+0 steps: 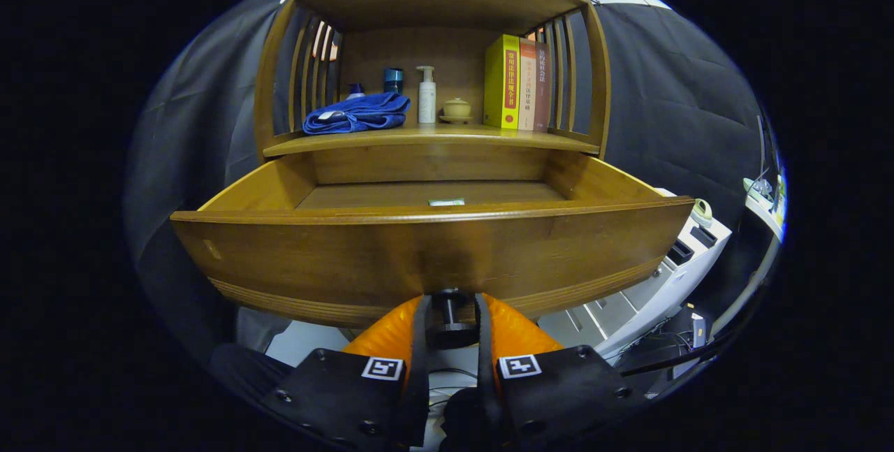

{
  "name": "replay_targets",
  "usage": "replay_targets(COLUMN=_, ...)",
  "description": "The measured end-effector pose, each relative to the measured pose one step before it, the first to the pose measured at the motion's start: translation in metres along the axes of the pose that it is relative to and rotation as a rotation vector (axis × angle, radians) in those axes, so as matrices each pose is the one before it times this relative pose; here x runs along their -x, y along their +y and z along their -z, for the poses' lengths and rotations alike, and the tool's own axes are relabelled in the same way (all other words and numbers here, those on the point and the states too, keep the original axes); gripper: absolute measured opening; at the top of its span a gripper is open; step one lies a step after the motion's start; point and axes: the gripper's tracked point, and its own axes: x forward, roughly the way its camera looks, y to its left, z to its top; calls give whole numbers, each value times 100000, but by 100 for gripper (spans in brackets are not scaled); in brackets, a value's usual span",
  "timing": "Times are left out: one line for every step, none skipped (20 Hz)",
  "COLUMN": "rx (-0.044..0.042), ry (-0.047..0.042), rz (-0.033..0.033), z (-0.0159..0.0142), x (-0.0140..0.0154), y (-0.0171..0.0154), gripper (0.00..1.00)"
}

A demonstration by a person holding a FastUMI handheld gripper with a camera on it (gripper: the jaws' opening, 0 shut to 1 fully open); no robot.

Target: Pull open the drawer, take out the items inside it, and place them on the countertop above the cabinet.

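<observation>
Clamped on the dark knob (449, 314), our gripper (450, 319) holds the wooden drawer (419, 256) pulled open, a small flat item (446, 202) lying inside below the countertop (433, 136).

A wooden cabinet (433, 54) stood straight ahead, its drawer (419, 256) pulled out toward the viewer. Inside the drawer, on its floor near the front wall, lay one small flat item (446, 202). Below the drawer front, the gripper (451, 316) had its two fingers closed on the drawer knob (450, 312), one finger on each side. Above the drawer, on the countertop (433, 136), a folded towel (357, 114) lay at the left, with a small jar (393, 79) behind it. To the right of the towel stood a pump bottle (427, 94), then a lidded cup (457, 110), then three books (518, 83) upright at the right end. A white unit (656, 277) sat to the right of the drawer, lower down.
</observation>
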Motion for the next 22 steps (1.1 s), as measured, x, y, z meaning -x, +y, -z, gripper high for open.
replay_targets(rx=-814, ry=-407, rz=-293, z=-6, x=73, y=-62, gripper=36)
replay_targets(rx=-1431, ry=-33, rz=-108, z=35, x=-65, y=-46, gripper=38)
replay_targets(rx=-1170, ry=36, rz=79, z=51, x=-123, y=-36, gripper=41)
replay_targets(rx=-386, ry=-660, rz=453, z=-178, x=90, y=-138, gripper=46)
replay_targets(rx=436, ry=-928, rz=827, z=-220, x=17, y=-136, gripper=51)
replay_targets(rx=994, ry=-1221, rz=1242, z=-322, x=96, y=-241, gripper=54)
replay_targets(rx=1113, ry=-531, rz=581, z=-310, x=17, y=-11, gripper=57)
replay_targets(rx=1038, ry=-450, rz=248, z=-245, x=300, y=28, gripper=66)
replay_targets(rx=664, ry=-619, rz=166, z=-455, x=147, y=22, gripper=69)
replay_targets(rx=226, ry=-603, rz=232, z=-508, x=212, y=4, gripper=75)
replay_targets(rx=-298, ry=-462, rz=343, z=-451, x=338, y=-126, gripper=80)
replay_targets(rx=-940, ry=-597, rz=115, z=-640, x=36, y=-9, gripper=86)
replay_targets(rx=-1402, ry=-561, rz=677, z=-643, x=143, y=-171, gripper=91)
replay_targets(rx=-1588, ry=-903, rz=149, z=-691, x=179, y=-129, gripper=93)
replay_targets(rx=-1416, ry=-770, rz=138, z=-684, x=97, y=-45, gripper=94)
replay_targets(rx=-1102, ry=-441, rz=234, z=-733, x=194, y=-235, gripper=95)
replay_targets(rx=-1079, ry=-483, rz=73, z=-772, x=216, y=-47, gripper=95)
replay_targets(rx=-1237, ry=-1480, rz=3, z=-1120, x=155, y=-47, gripper=96)
replay_targets(rx=-1105, ry=-1809, rz=457, z=-1180, x=-5, y=-105, gripper=96)
replay_targets(rx=-1185, ry=-1621, rz=460, z=-1259, x=-55, y=-161, gripper=96)
replay_targets(rx=-1196, ry=-1288, rz=-57, z=-1112, x=-145, y=162, gripper=96)
replay_targets(rx=-849, ry=-210, rz=-321, z=-865, x=-273, y=271, gripper=96)
